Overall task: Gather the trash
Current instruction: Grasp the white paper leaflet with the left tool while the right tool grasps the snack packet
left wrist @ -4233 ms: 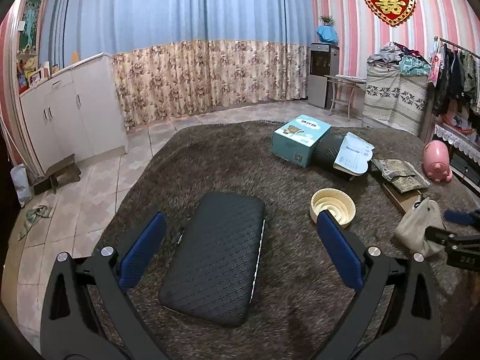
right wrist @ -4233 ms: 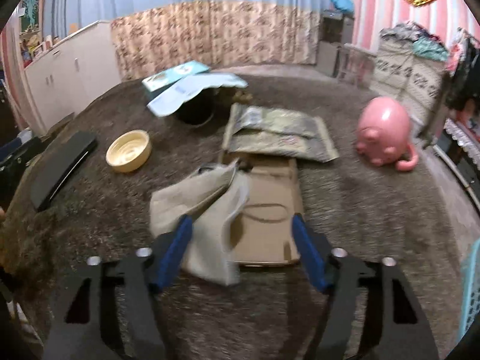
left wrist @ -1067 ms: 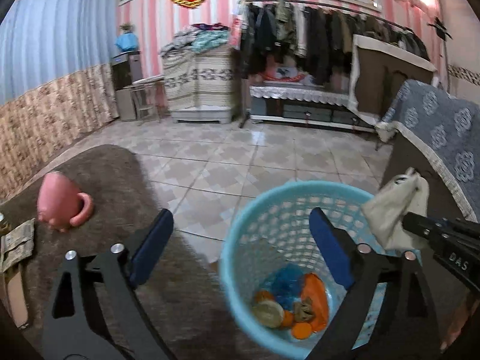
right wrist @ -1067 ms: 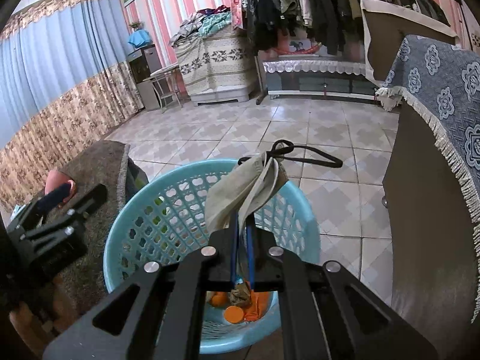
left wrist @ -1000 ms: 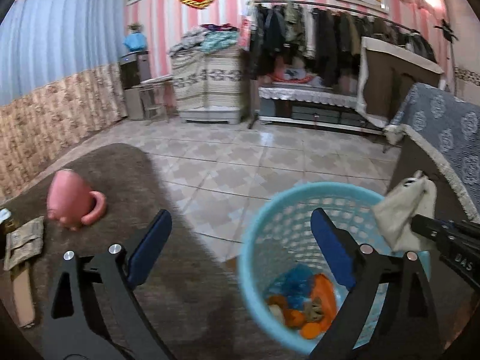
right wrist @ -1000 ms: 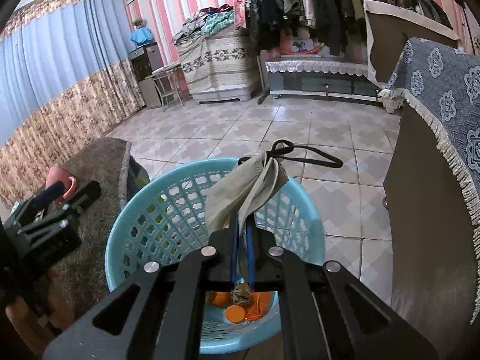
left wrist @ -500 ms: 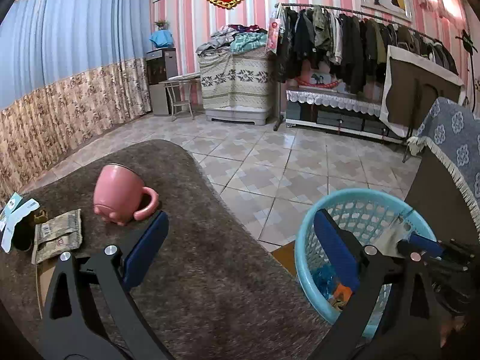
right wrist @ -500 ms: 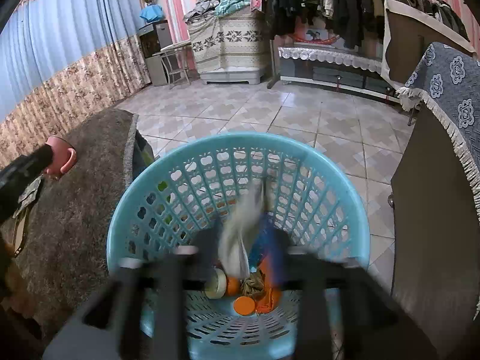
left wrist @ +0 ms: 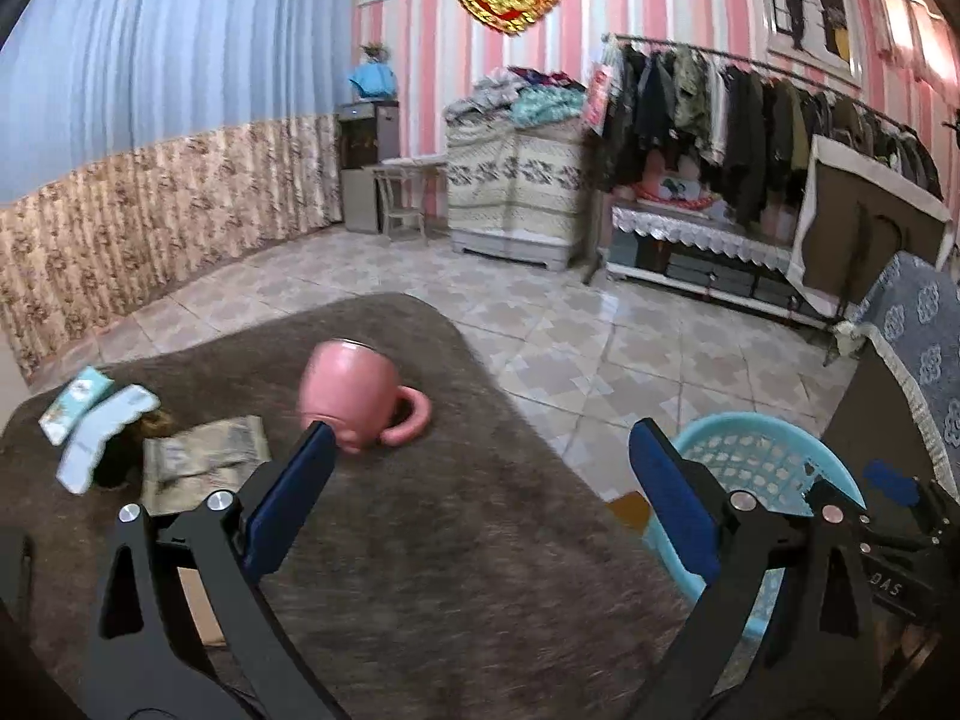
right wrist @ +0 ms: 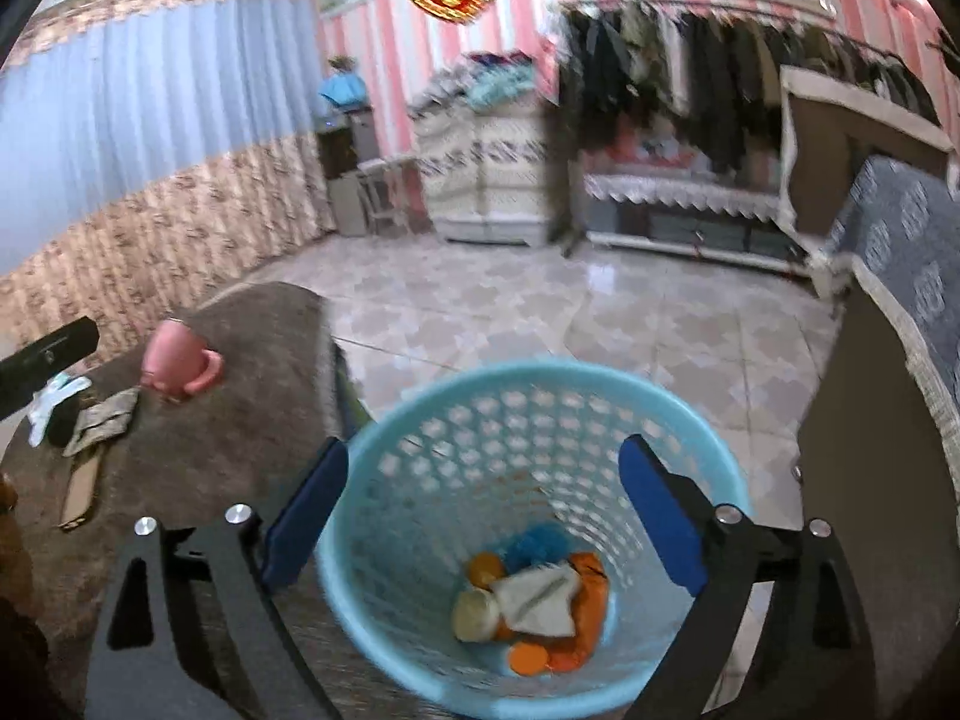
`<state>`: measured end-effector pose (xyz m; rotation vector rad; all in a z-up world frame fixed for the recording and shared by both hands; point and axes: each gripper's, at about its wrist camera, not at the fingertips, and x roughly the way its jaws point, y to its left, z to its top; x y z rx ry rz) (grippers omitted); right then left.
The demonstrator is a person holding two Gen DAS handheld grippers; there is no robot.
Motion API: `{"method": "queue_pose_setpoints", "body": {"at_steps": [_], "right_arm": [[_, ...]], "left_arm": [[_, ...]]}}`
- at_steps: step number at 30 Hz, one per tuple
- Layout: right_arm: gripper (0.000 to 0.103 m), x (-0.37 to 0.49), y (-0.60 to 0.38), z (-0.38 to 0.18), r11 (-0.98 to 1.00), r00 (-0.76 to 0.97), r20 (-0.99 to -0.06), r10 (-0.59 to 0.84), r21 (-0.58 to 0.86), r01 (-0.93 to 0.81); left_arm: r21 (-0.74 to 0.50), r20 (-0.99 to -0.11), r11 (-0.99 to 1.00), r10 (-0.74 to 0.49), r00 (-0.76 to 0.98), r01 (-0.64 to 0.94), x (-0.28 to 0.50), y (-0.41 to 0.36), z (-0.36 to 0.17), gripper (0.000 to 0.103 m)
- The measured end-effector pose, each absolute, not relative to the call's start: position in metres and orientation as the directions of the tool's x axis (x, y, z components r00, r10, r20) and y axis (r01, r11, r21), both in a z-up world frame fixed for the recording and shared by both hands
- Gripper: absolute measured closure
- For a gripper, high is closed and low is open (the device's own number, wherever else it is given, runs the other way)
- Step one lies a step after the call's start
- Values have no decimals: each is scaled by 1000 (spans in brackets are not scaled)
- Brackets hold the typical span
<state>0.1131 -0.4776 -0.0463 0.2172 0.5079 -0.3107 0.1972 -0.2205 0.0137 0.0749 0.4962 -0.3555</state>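
Jaws of right gripper (right wrist: 483, 498) opening, empty, above basket (right wrist: 420, 414).

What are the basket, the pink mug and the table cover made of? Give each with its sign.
Basket: moulded plastic, light blue, judging by the even lattice of holes and smooth rim.
Pink mug: probably glazed ceramic, though plastic is possible; smooth, rounded, with a faint sheen.
Table cover: short-pile fabric, brown and matte; its surface looks fuzzy and takes no shine.
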Motion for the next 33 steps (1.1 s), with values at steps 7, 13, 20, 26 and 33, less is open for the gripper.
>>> {"method": "queue_pose_setpoints", "body": {"at_steps": [7, 13, 20, 26, 33], "right_arm": [[11, 135, -414, -29, 976, 869, -482, -111, 110, 186], [11, 166, -360, -30, 992, 852, -523, -13, 98, 75], [11, 209, -287, -40, 997, 809, -582, 83, 53, -65], [11, 254, -246, -53, 992, 772, -624, 125, 57, -114], [13, 302, -219, -64, 987, 736, -660, 150, 60, -147]], "left_arm": [[18, -474, 971, -202, 857, 238, 198, -129, 23, 6], [84, -504, 990, -54, 862, 112, 204, -36, 8, 6], [82, -554, 996, 72, 829, -32, 232, 63, -18, 6], [67, -563, 997, 65, 824, -33, 261, 92, -29, 6], [79, -593, 996, 13, 805, 42, 313, 74, -51, 6]]}}
